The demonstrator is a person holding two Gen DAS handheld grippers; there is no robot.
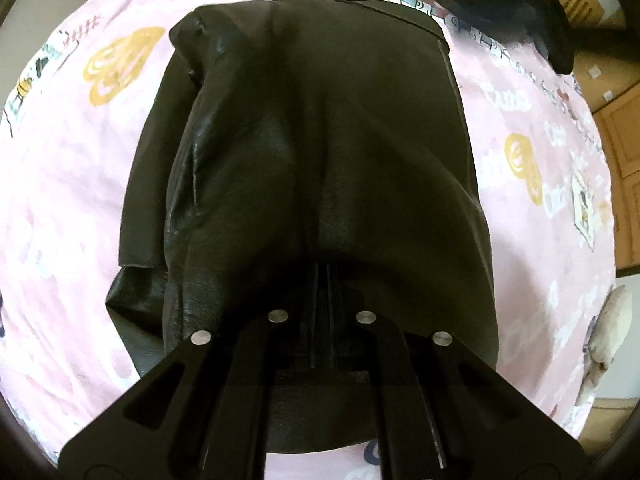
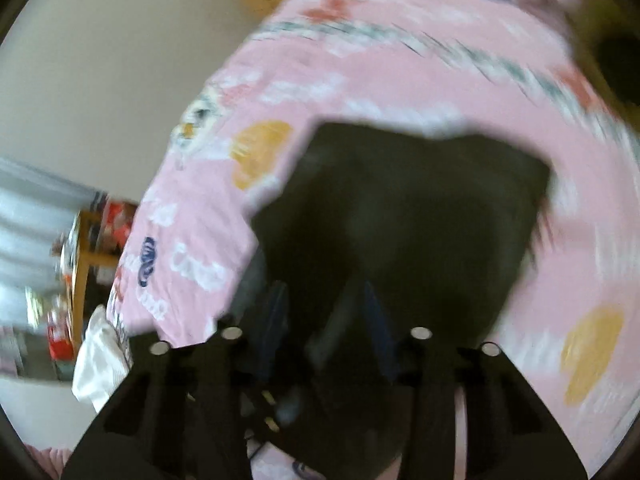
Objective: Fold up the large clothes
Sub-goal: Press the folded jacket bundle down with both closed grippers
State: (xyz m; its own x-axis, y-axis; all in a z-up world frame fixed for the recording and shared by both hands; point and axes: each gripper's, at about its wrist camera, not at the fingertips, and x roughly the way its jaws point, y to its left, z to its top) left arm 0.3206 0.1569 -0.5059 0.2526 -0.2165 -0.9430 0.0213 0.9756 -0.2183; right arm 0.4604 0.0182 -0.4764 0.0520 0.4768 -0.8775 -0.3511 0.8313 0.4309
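Observation:
A black leather garment (image 1: 312,152) lies folded on a pink patterned bedsheet (image 1: 72,200). In the left wrist view my left gripper (image 1: 322,276) is shut on the garment's near edge, and the leather drapes up to the fingers. The right wrist view is blurred by motion. It shows the same black garment (image 2: 420,208) on the pink sheet (image 2: 360,64). My right gripper (image 2: 324,296) hangs over the garment's near part with its fingers spread apart and nothing between them.
A dark blurred object (image 1: 500,4) sits at the far right of the bed. Wooden furniture (image 1: 620,128) stands to the right. A white cloth (image 2: 100,364) and a wooden shelf (image 2: 84,264) lie off the bed's left side. A plain wall (image 2: 100,60) is behind.

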